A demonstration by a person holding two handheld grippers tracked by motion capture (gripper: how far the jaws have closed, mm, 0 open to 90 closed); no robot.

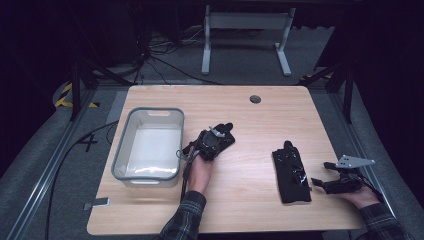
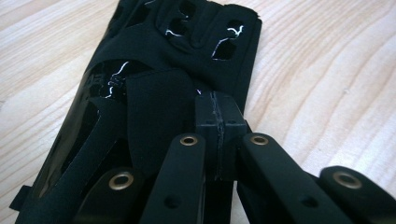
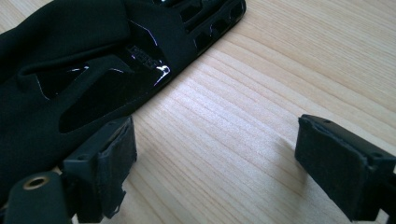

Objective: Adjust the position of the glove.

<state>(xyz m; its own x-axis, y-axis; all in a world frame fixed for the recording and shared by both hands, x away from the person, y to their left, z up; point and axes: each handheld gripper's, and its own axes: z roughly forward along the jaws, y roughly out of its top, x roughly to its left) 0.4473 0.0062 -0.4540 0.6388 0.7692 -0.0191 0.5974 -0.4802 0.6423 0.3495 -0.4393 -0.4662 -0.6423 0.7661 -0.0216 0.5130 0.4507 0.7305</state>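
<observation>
Black glove lies on our tabletop beside the grey bin, with our left claw clenched on it. Our right claw is released beside the second glove; we cannot read its label.

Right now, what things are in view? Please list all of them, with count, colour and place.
Middle glove: 1, black, mid-table, under the left gripper's tips.
Right glove: 1, black, on the table's right part, beside the right gripper.
Bin: 1, grey, on the table's left part.
Table: 1, light wood.
Frame: 1, white, on the floor behind the table.
Cables: several, black, on the floor behind the table.
Left gripper: 1, black, jaws shut.
Right gripper: 1, black, jaws open, at the table's right edge.
Left hand, right hand: 2, checked sleeves, entering from the near edge.
</observation>
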